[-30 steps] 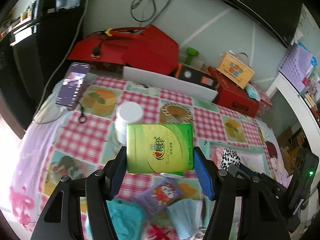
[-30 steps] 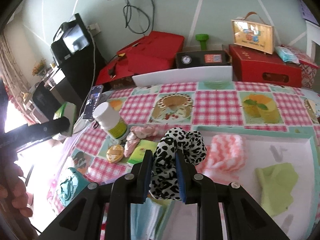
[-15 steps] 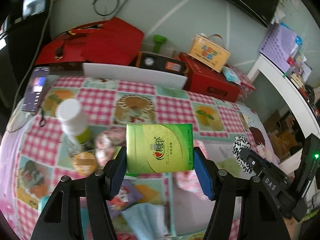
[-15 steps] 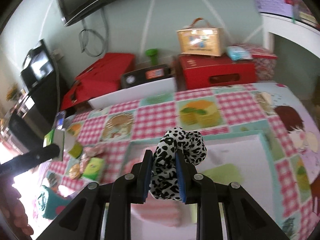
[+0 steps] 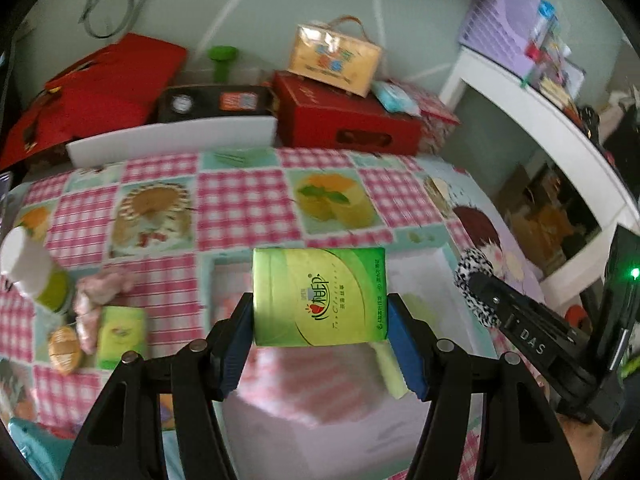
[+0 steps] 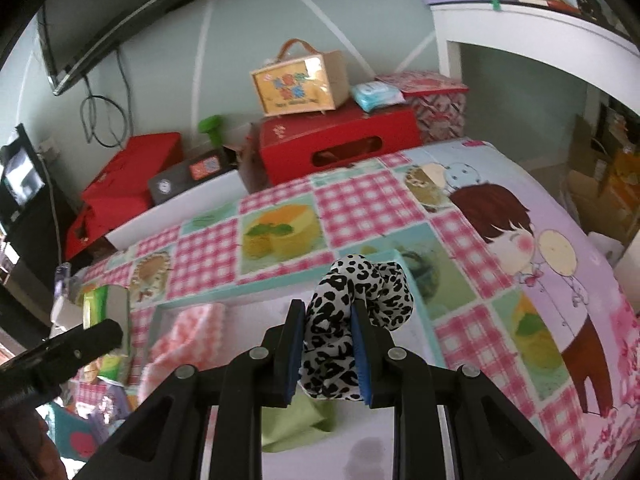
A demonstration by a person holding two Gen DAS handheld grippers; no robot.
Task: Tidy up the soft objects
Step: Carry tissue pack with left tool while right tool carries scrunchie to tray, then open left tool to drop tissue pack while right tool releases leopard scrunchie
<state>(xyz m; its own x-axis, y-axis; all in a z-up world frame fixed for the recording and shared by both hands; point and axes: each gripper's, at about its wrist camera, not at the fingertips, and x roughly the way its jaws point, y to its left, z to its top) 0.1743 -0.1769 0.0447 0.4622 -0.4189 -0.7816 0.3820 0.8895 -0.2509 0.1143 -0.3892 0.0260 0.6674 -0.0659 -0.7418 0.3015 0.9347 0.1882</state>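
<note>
Green and glossy, a rectangular tissue pack (image 5: 320, 296) sits clamped between the blue pads (image 5: 404, 352) of the left gripper (image 5: 320, 340) in the left wrist view, raised above a shallow white tray with a teal rim (image 5: 444, 254). Under it, blurred, lie what looks like a pink-and-white knitted cloth (image 5: 276, 380) and a pale green cloth (image 5: 390, 368) inside the tray. Left of the tray, on the pink checked tablecloth (image 5: 244, 204), rest a second small green tissue pack (image 5: 120, 330), a white-capped bottle (image 5: 28, 266) and a crumpled pink fabric piece (image 5: 96, 292). At the right edge the right gripper's black body reaches in with a leopard-print fabric scrunchie (image 5: 474, 272).

From the right wrist view, the right gripper (image 6: 327, 354) is closed tight on the black-and-white scrunchie (image 6: 356, 296), which bulges above the pads (image 6: 294, 356) over the tray's far rim (image 6: 240, 292). The pink knitted cloth (image 6: 184, 336) lies at the left in the tray, the green cloth (image 6: 296, 424) just beneath the jaws.
</note>
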